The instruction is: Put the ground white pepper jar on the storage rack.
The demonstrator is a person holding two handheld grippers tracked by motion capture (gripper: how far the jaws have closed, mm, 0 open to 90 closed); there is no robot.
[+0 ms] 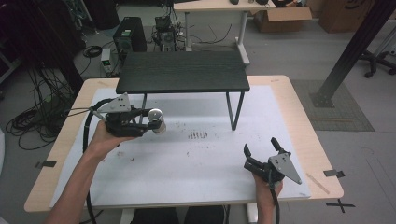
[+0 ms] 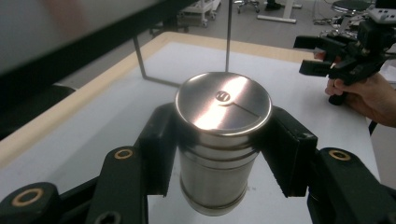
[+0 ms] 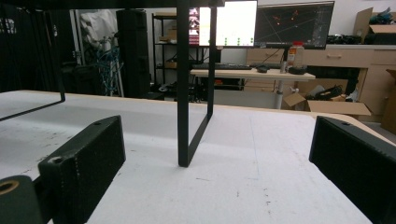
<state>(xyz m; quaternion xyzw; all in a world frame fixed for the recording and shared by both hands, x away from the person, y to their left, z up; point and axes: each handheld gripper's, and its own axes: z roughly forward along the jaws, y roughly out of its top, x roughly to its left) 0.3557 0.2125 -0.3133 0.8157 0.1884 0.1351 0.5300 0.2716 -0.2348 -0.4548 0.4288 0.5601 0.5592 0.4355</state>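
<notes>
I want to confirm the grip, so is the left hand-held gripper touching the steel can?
Touching. In the left gripper view, both pads of the left hand-held gripper press against the sides of the can.

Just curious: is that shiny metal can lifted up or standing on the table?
Lifted. The metal can hangs clamped between the left gripper jaws, the white table showing beneath its base.

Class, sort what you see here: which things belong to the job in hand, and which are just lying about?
Belongs to the job:
- steel canister, clamped in the left gripper
- black shelf standing on the table, probably

Just lying about:
- right gripper, jaws open, holding nothing
- cardboard box on the floor
- cables left of the table
</notes>
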